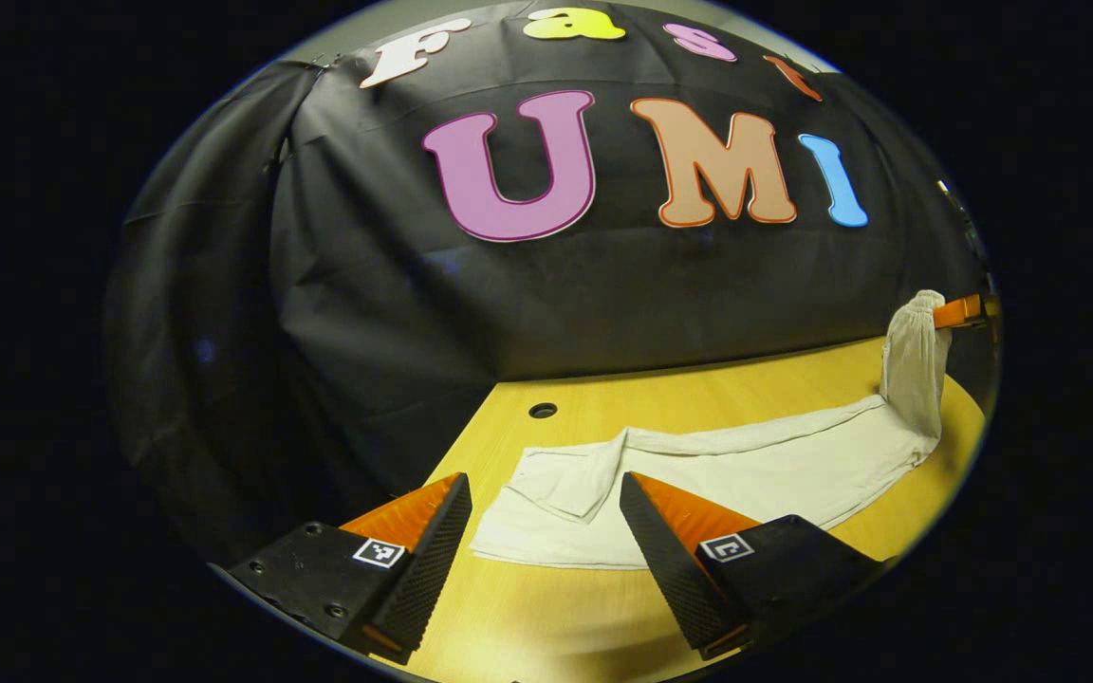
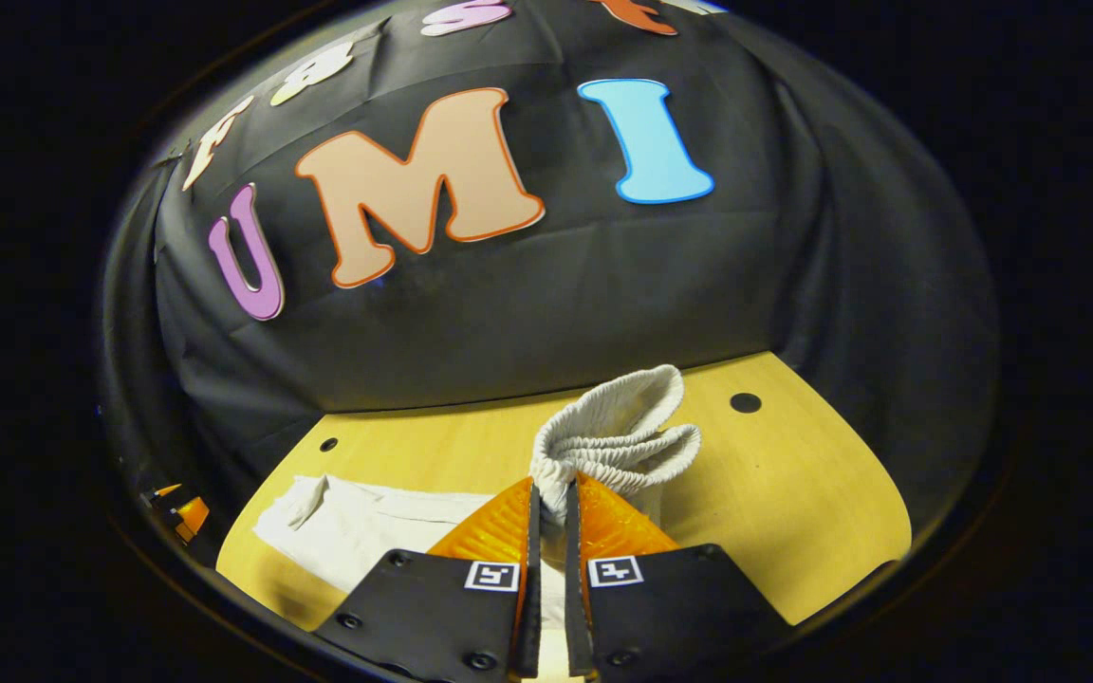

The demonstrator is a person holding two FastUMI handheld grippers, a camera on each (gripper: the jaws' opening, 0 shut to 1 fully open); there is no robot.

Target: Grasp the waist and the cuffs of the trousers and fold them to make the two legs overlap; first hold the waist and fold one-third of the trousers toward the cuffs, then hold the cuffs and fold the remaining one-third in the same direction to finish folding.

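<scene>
White trousers (image 1: 746, 465) lie stretched along the yellow table (image 1: 546, 617), legs overlapping. Their cuff end (image 1: 556, 489) rests just ahead of my left gripper (image 1: 544, 484), which hovers open with nothing between its fingers. At the far right of the left gripper view, the waist end (image 1: 917, 351) is lifted off the table by my right gripper (image 1: 959, 311). In the right gripper view, the right gripper (image 2: 554, 489) is shut on the bunched elastic waistband (image 2: 618, 432), and the trouser legs (image 2: 366, 531) trail off to the left. The left gripper (image 2: 176, 512) appears small at the left edge.
The table (image 2: 793, 512) has small round holes in its top: one (image 1: 543, 410) behind the cuffs, and two more in the right gripper view (image 2: 745, 402) (image 2: 328, 444). The black cloth wall (image 1: 414, 285) stands close behind the table's back edge.
</scene>
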